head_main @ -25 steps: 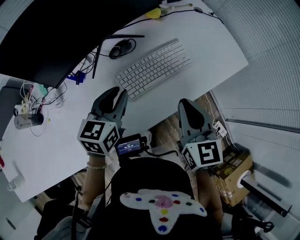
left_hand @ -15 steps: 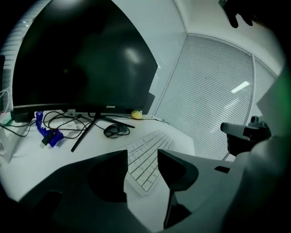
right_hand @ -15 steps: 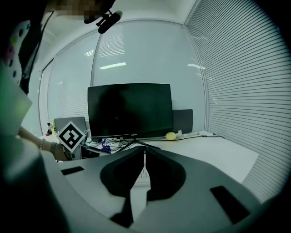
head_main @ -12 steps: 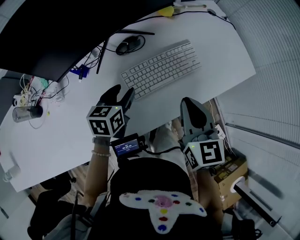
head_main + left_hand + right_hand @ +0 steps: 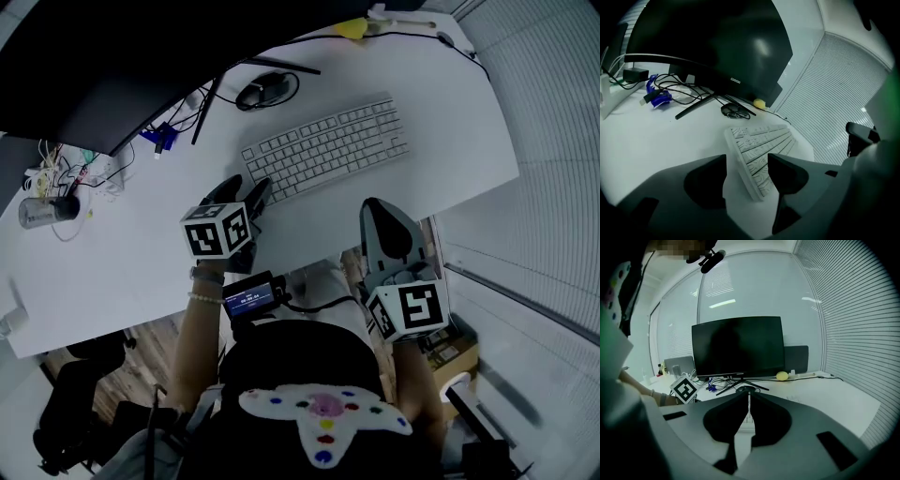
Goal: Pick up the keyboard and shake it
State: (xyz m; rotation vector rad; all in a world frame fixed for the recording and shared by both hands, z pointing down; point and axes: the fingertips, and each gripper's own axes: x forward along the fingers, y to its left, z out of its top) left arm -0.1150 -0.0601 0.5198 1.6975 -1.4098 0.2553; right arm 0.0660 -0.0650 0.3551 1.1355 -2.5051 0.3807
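**Spotter:** Where's the keyboard sitting?

**Me:** I see the white keyboard [image 5: 326,148] lying flat and slanted on the white counter [image 5: 141,253], in front of the dark monitor [image 5: 717,42]. The mouse [image 5: 265,91] is just beyond the keyboard's left end, near the monitor's stand.

**Spotter:** And your left tongs?

**Me:** My left tongs [image 5: 246,186] are low at the keyboard's near left corner. Their jaws have just been opening and now stand wide apart. In the left gripper view that corner lies between them, one jaw over the keys and the other beside the edge. Neither pad presses on it, so nothing is grasped.

**Spotter:** The right ones?

**Me:** My right tongs [image 5: 748,397] are clenched, tips together with nothing between them. They hang at the counter's near edge, apart from the keyboard, pointing toward the monitor.
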